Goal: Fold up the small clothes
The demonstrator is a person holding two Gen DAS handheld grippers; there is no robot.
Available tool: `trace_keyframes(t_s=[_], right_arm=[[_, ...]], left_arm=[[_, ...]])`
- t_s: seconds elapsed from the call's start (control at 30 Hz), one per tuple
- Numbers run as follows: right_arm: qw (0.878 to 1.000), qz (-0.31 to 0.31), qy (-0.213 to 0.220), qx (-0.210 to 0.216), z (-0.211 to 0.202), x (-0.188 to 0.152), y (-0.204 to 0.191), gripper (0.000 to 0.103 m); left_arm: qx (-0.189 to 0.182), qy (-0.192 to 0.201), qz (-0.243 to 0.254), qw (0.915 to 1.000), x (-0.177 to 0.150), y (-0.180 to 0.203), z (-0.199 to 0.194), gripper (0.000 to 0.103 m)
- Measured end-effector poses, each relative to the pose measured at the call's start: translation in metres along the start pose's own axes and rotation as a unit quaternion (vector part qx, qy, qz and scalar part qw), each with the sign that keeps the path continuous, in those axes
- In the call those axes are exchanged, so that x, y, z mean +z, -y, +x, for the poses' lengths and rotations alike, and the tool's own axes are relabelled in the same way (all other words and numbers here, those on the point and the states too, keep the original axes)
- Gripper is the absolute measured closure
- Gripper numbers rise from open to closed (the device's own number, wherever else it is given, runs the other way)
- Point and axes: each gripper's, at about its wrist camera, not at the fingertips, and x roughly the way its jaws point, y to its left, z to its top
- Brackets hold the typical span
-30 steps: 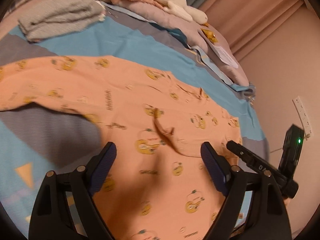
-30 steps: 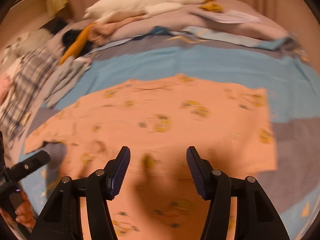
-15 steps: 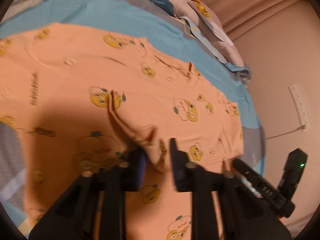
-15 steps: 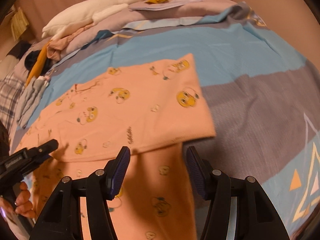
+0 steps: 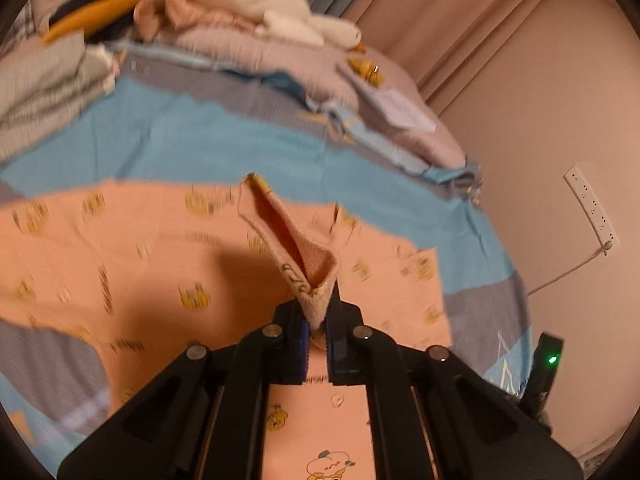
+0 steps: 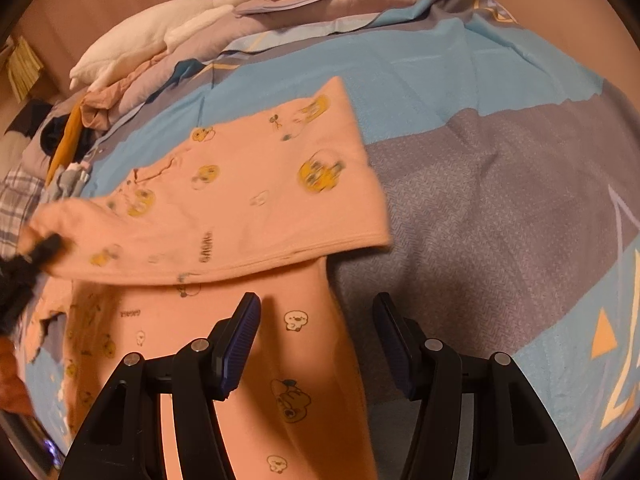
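Left gripper: jaws together, clamped on a pinched ridge of the peach printed garment; the pinched fabric stands up from the jaws as a tented fold, its inner side showing. The rest of that garment lies spread flat across the middle of the bed, on the blue and grey bedcover. Left view is motion-blurred, so print details are unclear. Right gripper: jaws apart, nothing between the pads; it hangs over a second strip of peach fabric that runs toward the near edge of the bed, partly under the spread garment's hem. Whether the strip belongs to the same piece cannot be told. In the right view the left gripper's tip shows at the left border as a dark blurred shape, lifting a corner of the garment. At the far end of the bed: a white plush goose lying on a lilac pillow, with paper sheets beside it. Folded grey clothes sit at the bed's far left corner in the left view. A power strip hangs on the wall.
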Motion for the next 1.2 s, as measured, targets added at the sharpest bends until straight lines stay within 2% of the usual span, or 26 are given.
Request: trace_keyframes(t_s=[0.13, 0.37, 0.53, 0.57, 0.7, 0.77, 0.93, 1.2], right_arm=[[1.0, 0.004, 0.003, 0.002, -0.002, 0.001, 0.002, 0.045], [1.0, 0.004, 0.019, 0.005, -0.009, 0.01, 0.002, 0.045], [1.0, 0.002, 0.024, 0.017, -0.004, 0.019, -0.008, 0.045], [1.0, 0.001, 0.024, 0.018, -0.002, 0.021, -0.01, 0.048], [0.999, 0.002, 0.008, 0.031, 0.013, 0.026, -0.019, 0.072], [1.0, 0.001, -0.005, 0.029, 0.024, 0.027, -0.024, 0.077], [1.0, -0.01, -0.011, 0.007, 0.032, 0.025, -0.031, 0.077], [1.0, -0.012, -0.015, 0.002, 0.031, 0.026, -0.029, 0.077]], left_arm=[[0.019, 0.035, 0.01, 0.9992, 0.018, -0.003, -0.021, 0.098], [0.052, 0.065, 0.007, 0.9965, 0.033, -0.022, -0.045, 0.098], [0.071, 0.063, 0.009, 0.9954, 0.031, -0.031, -0.049, 0.098], [0.075, 0.063, 0.009, 0.9951, 0.03, -0.033, -0.05, 0.098], [0.09, 0.065, 0.015, 0.9937, 0.027, -0.04, -0.052, 0.098], [0.103, 0.062, 0.014, 0.9926, 0.024, -0.047, -0.05, 0.097], [0.113, 0.04, 0.003, 0.9928, 0.014, -0.066, -0.043, 0.097], [0.119, 0.017, -0.016, 0.9926, 0.002, -0.087, -0.037, 0.097]])
